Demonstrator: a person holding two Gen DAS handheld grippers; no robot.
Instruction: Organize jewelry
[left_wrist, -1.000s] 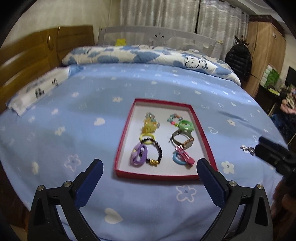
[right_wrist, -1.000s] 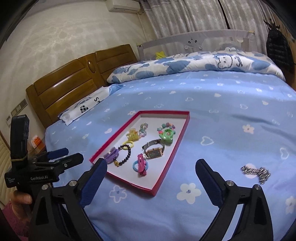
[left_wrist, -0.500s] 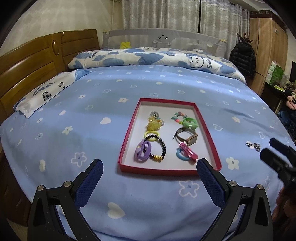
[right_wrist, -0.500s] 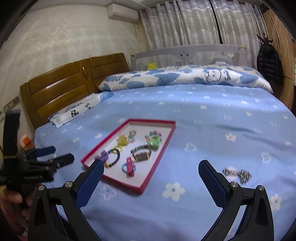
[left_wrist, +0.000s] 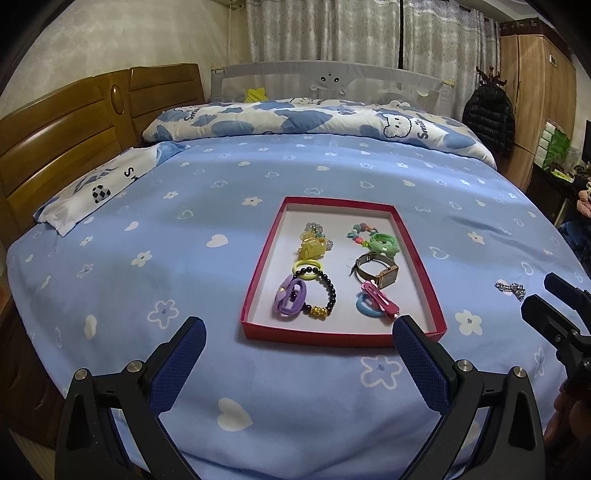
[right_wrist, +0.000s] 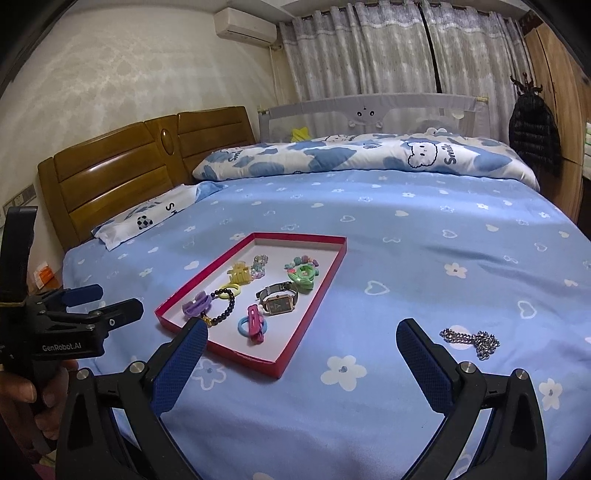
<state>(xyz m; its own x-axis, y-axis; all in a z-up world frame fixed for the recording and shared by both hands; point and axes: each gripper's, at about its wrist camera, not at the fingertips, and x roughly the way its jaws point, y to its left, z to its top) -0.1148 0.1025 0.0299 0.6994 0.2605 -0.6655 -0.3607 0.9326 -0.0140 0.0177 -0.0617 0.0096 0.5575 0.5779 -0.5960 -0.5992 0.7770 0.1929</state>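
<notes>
A red-walled tray (left_wrist: 341, 338) (right_wrist: 314, 302) lies on the blue bedspread and holds several pieces: a watch (left_wrist: 380, 271) (right_wrist: 279, 301), a black bead bracelet (left_wrist: 325, 291), a purple hair tie (left_wrist: 290, 297), a pink clip (left_wrist: 380, 302) and a green piece (left_wrist: 384, 243). A silver chain (right_wrist: 471, 341) (left_wrist: 511, 290) lies loose on the sheet, right of the tray. My left gripper (left_wrist: 297, 360) hangs open in front of the tray, empty. My right gripper (right_wrist: 301, 356) is open and empty too, between the tray's near corner and the chain.
The bed (left_wrist: 184, 229) has a wooden headboard (left_wrist: 74, 129) at the left, a pillow (left_wrist: 96, 192) and a rolled cloud-print quilt (left_wrist: 314, 118) at the back. A wardrobe (left_wrist: 535, 92) and a hanging black jacket (left_wrist: 487, 118) stand at the right. A hand (right_wrist: 22, 398) holds the left gripper.
Both grippers have drawn back and tilted upward, so the tray and chain look smaller and lower in view. Nothing on the bed has moved. Both stay open.
</notes>
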